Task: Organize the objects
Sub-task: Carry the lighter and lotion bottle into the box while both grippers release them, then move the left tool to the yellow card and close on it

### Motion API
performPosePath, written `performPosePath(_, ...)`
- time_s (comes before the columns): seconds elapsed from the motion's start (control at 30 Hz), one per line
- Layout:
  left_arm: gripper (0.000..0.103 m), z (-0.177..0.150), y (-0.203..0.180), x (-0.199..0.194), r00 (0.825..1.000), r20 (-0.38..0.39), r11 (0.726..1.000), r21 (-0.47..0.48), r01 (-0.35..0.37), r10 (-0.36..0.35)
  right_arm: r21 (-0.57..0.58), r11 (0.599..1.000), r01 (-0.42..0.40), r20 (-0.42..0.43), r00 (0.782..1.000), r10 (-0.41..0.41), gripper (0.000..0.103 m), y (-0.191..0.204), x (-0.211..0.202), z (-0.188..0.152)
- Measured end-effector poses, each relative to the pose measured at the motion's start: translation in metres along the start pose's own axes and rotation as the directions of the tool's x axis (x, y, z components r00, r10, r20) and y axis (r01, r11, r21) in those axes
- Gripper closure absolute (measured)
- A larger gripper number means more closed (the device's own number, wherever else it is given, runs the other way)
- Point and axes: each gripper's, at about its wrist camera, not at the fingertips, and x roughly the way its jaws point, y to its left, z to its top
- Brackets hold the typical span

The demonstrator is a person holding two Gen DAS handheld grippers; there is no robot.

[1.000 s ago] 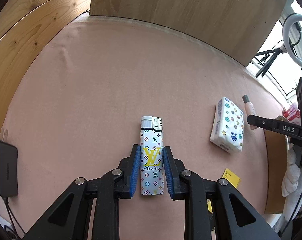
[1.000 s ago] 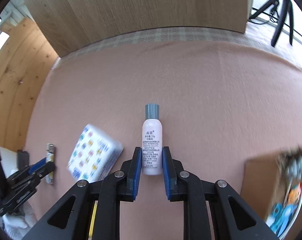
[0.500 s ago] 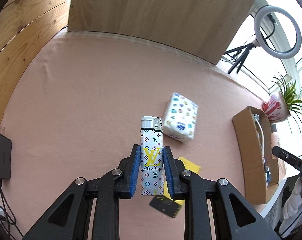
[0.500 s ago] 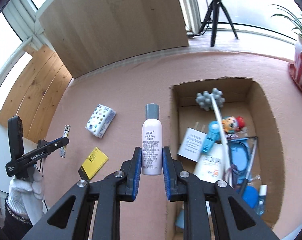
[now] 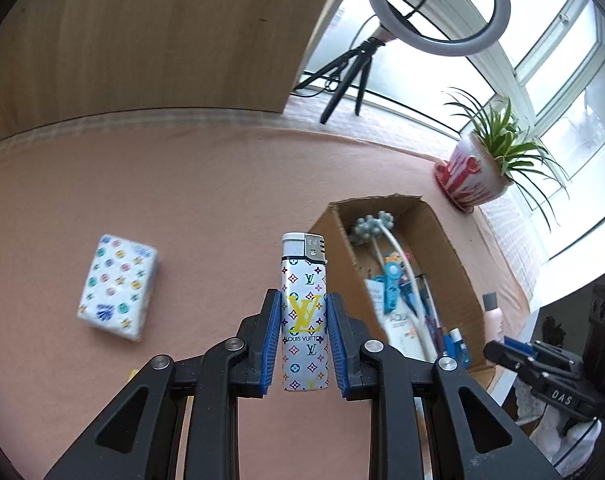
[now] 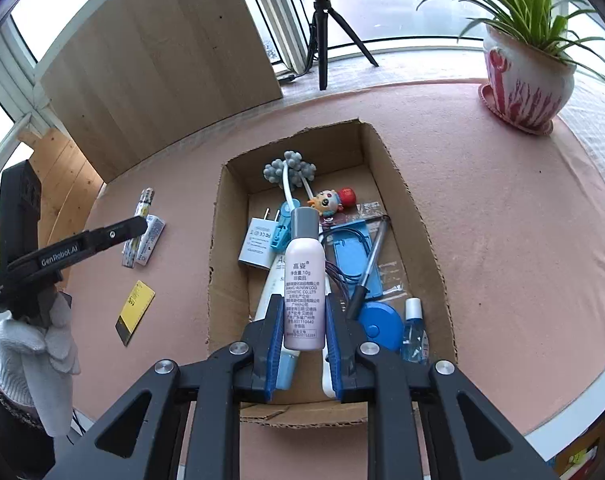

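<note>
my right claw (image 6: 303,344) is clamped on the bottle (image 6: 304,280), upright, directly over the open box (image 6: 414,216), so it's nearer. my left claw (image 5: 304,344) grips the lighter (image 5: 304,312); the box (image 5: 442,240) lies ahead, right.

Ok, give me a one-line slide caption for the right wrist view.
Right gripper holds a pink bottle over the open cardboard box of small items.
</note>
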Motion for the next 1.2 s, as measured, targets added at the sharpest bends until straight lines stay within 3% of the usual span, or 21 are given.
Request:
performPosePath(0.3, 0.078, 0.023, -0.083, 0.031, 0.998, 0.000, 0.994, 0.092, 0.057, -0.057, 0.014, 1.000, -0.012, 0.028, 1.000, 0.012, 0.085, -0.020, -0.012, -0.003)
performPosePath(0.33, 0.066, 0.025, -0.088, 0.036, 0.997, -0.002, 0.993, 0.095, 0.072, -0.072, 0.005, 1.000, -0.017, 0.037, 0.999, 0.017, 0.083, -0.020, -0.013, -0.003)
performPosePath(0.37, 0.036, 0.026, -0.091, 0.042, 0.997, -0.022, 0.992, 0.105, 0.073, -0.071, -0.003, 1.000, -0.013, 0.032, 0.999, 0.013, 0.068, -0.019, -0.012, -0.003)
performPosePath(0.4, 0.024, 0.027, -0.095, 0.051, 0.997, -0.057, 0.992, 0.116, 0.052, -0.046, -0.009, 1.000, -0.008, 0.018, 1.000, 0.008, 0.058, -0.018, -0.010, -0.003)
performPosePath(0.43, 0.021, 0.025, -0.095, 0.056, 0.997, -0.072, 0.992, 0.120, 0.024, -0.015, -0.019, 1.000, 0.000, 0.006, 1.000, 0.000, 0.045, -0.016, -0.008, -0.004)
performPosePath(0.53, 0.021, 0.017, -0.089, 0.054, 0.997, -0.073, 0.994, 0.107, 0.011, -0.004, -0.028, 0.999, 0.028, 0.020, 0.999, -0.027, 0.045, -0.013, -0.008, -0.009)
performPosePath(0.77, 0.021, -0.004, -0.056, 0.027, 0.998, -0.044, 0.996, 0.083, -0.040, 0.044, -0.034, 0.999, -0.001, 0.021, 1.000, 0.002, 0.045, -0.005, -0.010, -0.012)
performPosePath(1.0, 0.021, -0.024, -0.002, -0.003, 0.992, -0.031, 0.992, 0.017, -0.121, 0.122, -0.085, 0.996, -0.001, 0.017, 1.000, 0.003, 0.045, 0.024, -0.002, -0.015)
performPosePath(1.2, 0.021, -0.040, 0.054, -0.033, 0.982, -0.035, 0.981, -0.045, -0.189, 0.188, -0.111, 0.991, -0.075, -0.005, 0.997, 0.075, 0.045, 0.055, 0.004, -0.019)
